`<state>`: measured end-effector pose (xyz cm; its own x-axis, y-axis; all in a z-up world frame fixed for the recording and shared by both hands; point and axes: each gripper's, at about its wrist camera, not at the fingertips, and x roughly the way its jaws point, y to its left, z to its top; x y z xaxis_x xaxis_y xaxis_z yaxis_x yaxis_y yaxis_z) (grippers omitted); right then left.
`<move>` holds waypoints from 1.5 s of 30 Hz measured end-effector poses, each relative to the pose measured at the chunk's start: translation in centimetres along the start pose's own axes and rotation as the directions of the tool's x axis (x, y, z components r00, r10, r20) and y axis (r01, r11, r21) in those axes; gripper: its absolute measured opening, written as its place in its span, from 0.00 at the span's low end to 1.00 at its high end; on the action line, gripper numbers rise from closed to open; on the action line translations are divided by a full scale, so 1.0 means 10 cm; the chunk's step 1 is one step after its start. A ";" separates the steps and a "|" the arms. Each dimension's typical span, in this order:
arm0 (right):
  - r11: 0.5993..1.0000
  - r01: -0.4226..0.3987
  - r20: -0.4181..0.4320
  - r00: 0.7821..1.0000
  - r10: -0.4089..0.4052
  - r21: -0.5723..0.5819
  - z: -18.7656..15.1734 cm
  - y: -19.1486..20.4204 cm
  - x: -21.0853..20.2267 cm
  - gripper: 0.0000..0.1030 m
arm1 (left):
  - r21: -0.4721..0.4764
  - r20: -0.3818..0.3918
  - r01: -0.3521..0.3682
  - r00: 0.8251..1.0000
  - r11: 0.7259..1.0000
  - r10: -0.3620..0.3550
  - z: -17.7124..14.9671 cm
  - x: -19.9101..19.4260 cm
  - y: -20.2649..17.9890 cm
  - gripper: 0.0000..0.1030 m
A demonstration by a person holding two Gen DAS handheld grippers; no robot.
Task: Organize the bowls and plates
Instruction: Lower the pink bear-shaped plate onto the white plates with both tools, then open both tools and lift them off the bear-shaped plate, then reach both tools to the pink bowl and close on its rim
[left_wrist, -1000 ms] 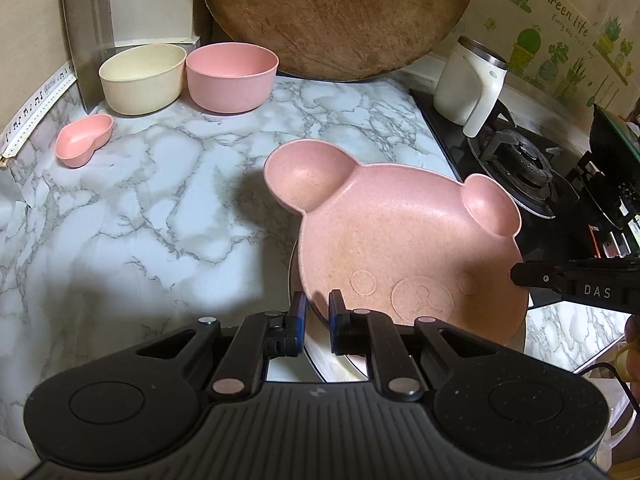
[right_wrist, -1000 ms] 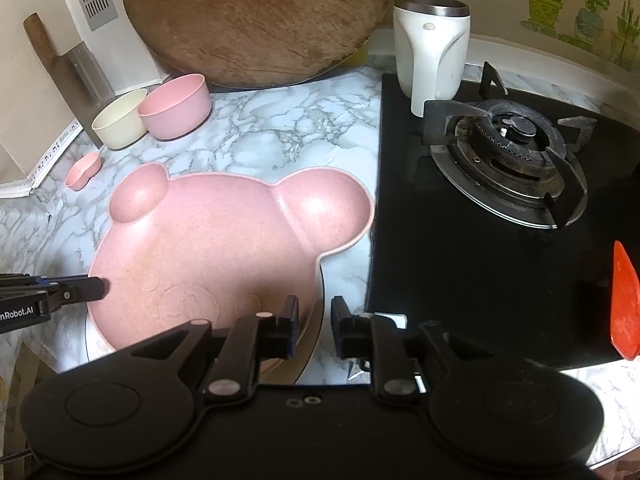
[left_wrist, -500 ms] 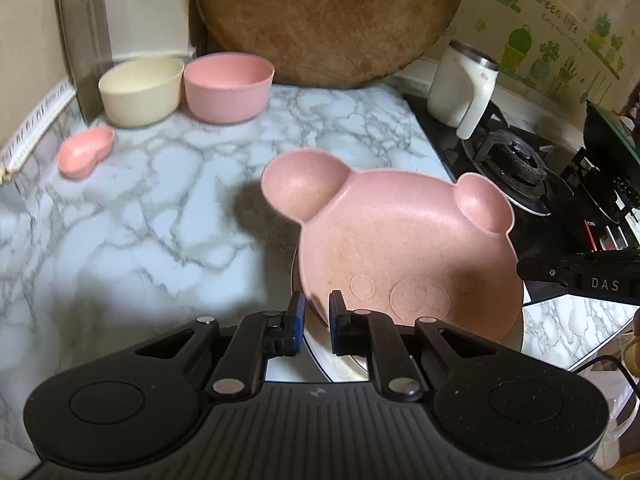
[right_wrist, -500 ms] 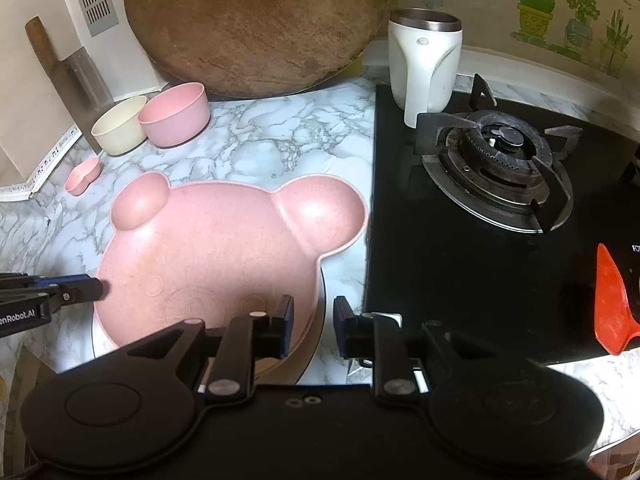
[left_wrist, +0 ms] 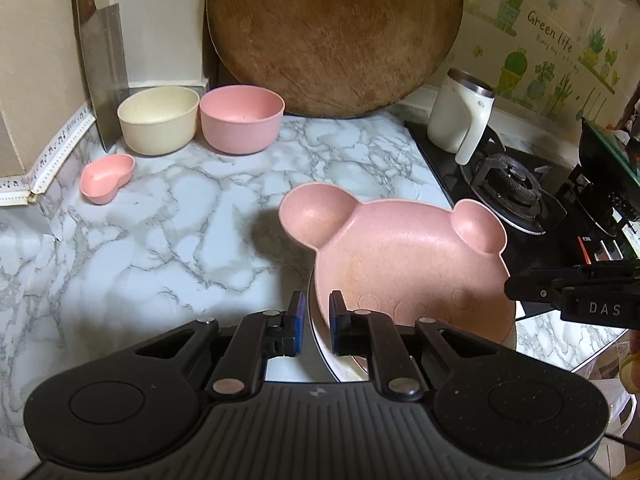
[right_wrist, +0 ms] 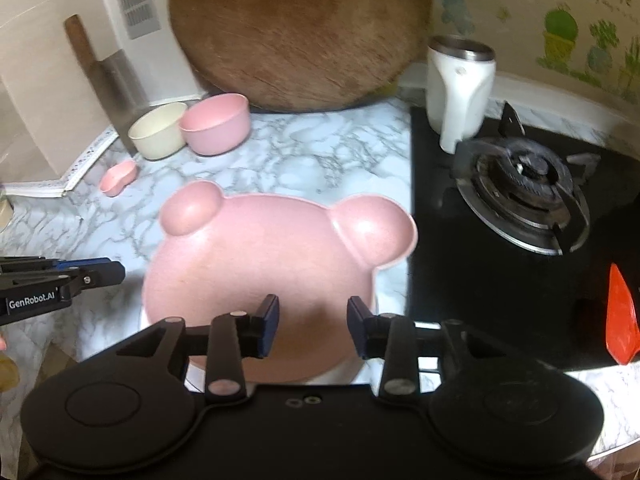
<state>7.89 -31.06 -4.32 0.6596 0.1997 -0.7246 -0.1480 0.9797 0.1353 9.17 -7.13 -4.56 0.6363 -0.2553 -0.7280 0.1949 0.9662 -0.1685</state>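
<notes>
Overall light: dim, warm indoor; both views usable.
Left wrist sharpness: crisp; veins in the white marble-pattern countertop [left_wrist: 168, 216] read clearly.
Right wrist sharpness: motion-blurred all over; the round brown wooden chopping board [right_wrist: 300, 32] and the black gas burner [right_wrist: 524, 184] smear, wall stickers soft.
Shadows: soft dark patch on the countertop left of the pink bear-shaped plate [left_wrist: 400, 256].
Glare: bright reflection on the glossy black glass hob [right_wrist: 480, 280] at its near edge; highlight on the plate's right ear in the right wrist view.
Distortion: strong fisheye; straight wall and counter edges bow, corners vignette to black.
</notes>
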 end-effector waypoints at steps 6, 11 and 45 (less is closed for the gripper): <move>0.999 -0.031 0.031 0.999 0.032 -0.030 0.06 0.20 -0.08 0.45 | 0.005 0.041 0.002 0.999 1.000 -0.002 0.02 -0.16 0.02 0.17; 0.997 -0.047 0.063 0.997 0.050 -0.053 0.12 0.37 -0.15 0.53 | 0.007 0.092 -0.010 0.996 1.000 0.009 0.05 -0.32 0.04 0.36; 0.994 -0.112 0.135 0.984 0.113 -0.014 1.35 0.72 0.41 1.00 | -0.179 0.197 -0.172 0.959 0.969 0.206 0.80 -0.24 0.74 0.78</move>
<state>19.49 -22.97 2.84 0.7322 0.3093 -0.6068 -0.2308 0.9509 0.2061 15.05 0.32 1.23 0.7969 -0.0520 -0.6019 -0.0545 0.9860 -0.1574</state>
